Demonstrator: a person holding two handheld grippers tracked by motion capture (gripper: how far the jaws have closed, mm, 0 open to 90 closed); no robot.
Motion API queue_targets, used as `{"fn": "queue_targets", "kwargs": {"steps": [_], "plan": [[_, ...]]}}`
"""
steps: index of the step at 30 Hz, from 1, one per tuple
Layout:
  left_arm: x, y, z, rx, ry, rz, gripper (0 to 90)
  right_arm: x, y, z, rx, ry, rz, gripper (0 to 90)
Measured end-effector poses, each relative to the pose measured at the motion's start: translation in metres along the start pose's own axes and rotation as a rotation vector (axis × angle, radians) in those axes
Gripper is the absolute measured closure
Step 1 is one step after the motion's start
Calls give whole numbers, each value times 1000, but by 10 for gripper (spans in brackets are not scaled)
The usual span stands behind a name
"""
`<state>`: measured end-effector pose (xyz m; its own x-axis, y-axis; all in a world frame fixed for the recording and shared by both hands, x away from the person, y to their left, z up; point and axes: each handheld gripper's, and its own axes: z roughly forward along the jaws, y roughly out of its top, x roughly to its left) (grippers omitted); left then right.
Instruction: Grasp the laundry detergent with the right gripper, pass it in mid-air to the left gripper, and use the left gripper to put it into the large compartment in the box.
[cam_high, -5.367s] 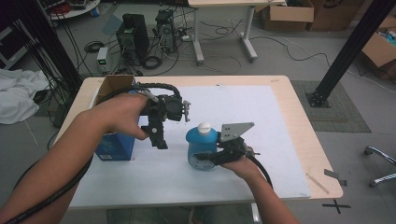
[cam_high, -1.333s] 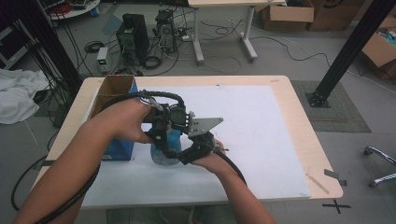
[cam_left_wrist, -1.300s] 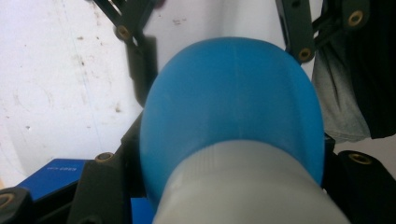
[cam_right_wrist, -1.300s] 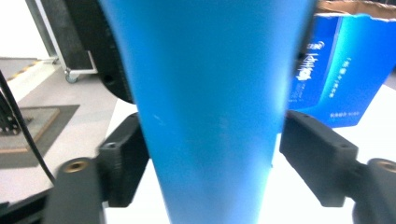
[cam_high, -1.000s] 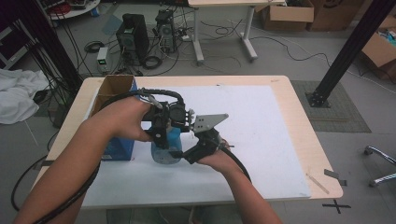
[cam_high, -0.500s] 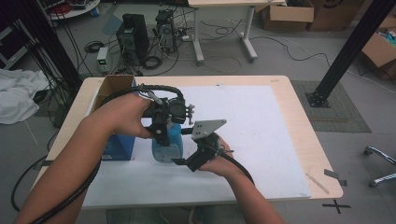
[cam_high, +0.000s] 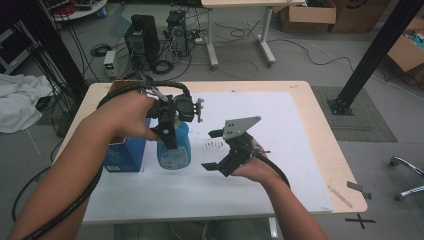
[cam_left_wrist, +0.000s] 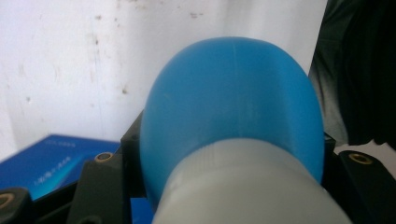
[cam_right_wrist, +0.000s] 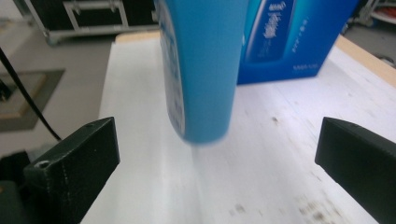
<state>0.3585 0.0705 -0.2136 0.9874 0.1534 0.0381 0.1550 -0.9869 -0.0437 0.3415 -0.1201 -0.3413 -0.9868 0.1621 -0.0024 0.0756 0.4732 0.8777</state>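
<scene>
blue box (cam_high: 125, 152) just left of held bottle (cam_high: 173, 150), white mat (cam_high: 280, 125) rightward free

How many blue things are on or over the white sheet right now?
2: a blue bottle held at its neck by the left gripper, and a blue box just left of it on the table's left side.

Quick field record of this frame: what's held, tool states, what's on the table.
held: blue bottle, gripped at its neck by the left tool
bottle state: upright; its base looks lifted off the white mat in the right gripper view
left tool: shut on the bottle
right tool: open, nothing between its jaws, which have just been opening; apart from the bottle
nearby: blue box standing beside the bottle
surface: wooden table under the mat
</scene>
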Motion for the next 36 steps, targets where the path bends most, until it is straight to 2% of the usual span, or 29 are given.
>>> {"fn": "queue_targets", "kwargs": {"steps": [2,3,5,6,7,8,9,10,13,14,15,16,17,21,22,23,25,26,33,36], "plan": [[4,-3,-6,0,-2,-43,392,-3,2,-7,40,-9,-1,0],[6,-4,-9,-2,-3,-68,392,-7,4,-15,76,-3,-1,0],[11,-8,-16,-9,-2,-118,392,-9,5,-19,96,-7,-3,0],[13,-10,-20,-17,-1,-149,392,-15,8,-26,143,7,1,0],[16,-12,-24,-27,-2,-182,392,-15,8,-26,143,7,1,0],[19,-14,-27,-36,-2,-216,391,-20,12,-33,203,8,2,0],[21,-16,-32,-45,-1,-244,391,-20,12,-33,203,8,2,0],[24,-19,-35,-58,1,-279,392,-22,13,-35,233,20,5,0],[29,-26,-46,-87,1,-361,391,-29,16,-41,341,18,-3,0],[31,-29,-50,-95,-4,-386,391,-32,18,-44,420,16,-11,0],[33,-32,-53,-101,-11,-414,391,-32,18,-44,420,16,-11,0],[35,-35,-56,-105,-21,-445,391,-34,19,-45,453,16,-10,0],[36,-37,-58,-107,-26,-460,391,-36,20,-48,491,18,-15,0],[38,-44,-68,-98,-33,-537,391,-42,21,-55,583,25,-15,0],[38,-46,-70,-90,-32,-562,391,-45,21,-59,639,36,-5,0],[39,-48,-73,-86,-30,-592,391,-45,21,-59,639,36,-5,0],[42,-54,-77,-79,-31,-660,391,-48,19,-63,715,58,-3,0],[43,-58,-79,-77,-33,-691,391,-48,19,-63,715,58,-3,0],[51,-89,-93,-104,-59,-869,391,-49,17,-68,855,86,-6,0],[55,-101,-97,-99,-56,-924,391,-46,15,-68,905,91,-21,0]]}}
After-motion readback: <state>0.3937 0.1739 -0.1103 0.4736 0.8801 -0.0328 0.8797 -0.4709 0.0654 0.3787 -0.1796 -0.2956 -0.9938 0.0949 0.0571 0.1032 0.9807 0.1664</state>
